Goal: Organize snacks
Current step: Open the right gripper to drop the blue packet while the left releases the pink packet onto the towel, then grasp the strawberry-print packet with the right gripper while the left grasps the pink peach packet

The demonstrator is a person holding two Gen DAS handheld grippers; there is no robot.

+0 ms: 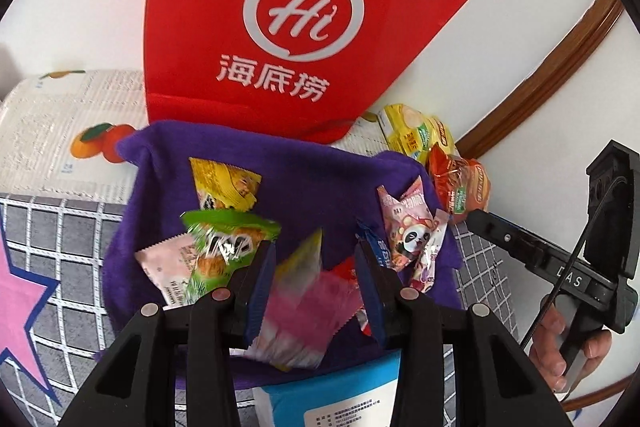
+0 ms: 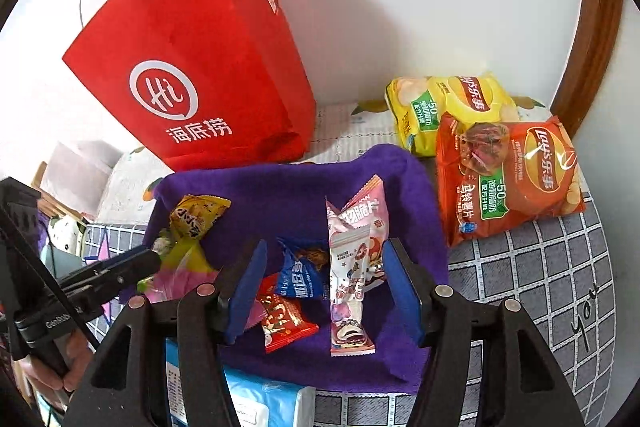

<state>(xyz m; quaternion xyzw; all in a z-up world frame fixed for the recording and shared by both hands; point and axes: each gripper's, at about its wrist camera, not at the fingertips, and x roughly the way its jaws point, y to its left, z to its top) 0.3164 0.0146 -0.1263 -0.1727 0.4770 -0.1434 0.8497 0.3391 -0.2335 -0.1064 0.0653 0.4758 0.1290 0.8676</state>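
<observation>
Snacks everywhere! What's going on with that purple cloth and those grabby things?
A person is sorting snacks with a gripper in each hand. The left gripper is closed on a pink and yellow packet, held above the purple cloth. The right gripper is open and empty over the small packets lying on the cloth. Two bags of chips sit beside the cloth, and a red paper bag stands behind it.

A white ringed "Hi" logo with "海底捞" beneath it is being displayed on the red paper bag (image 2: 192, 67). "Lay's 乐事" and a green "-50%" badge are being shown on the yellow chip bag (image 2: 448, 107) and on the orange chip bag (image 2: 508, 179), the latter also being marked "马铃薯片". "You" is being shown, handwritten, on the grey checked cover (image 2: 560, 287). "DAS" is being carried by the right hand-held gripper (image 1: 476, 219).
</observation>
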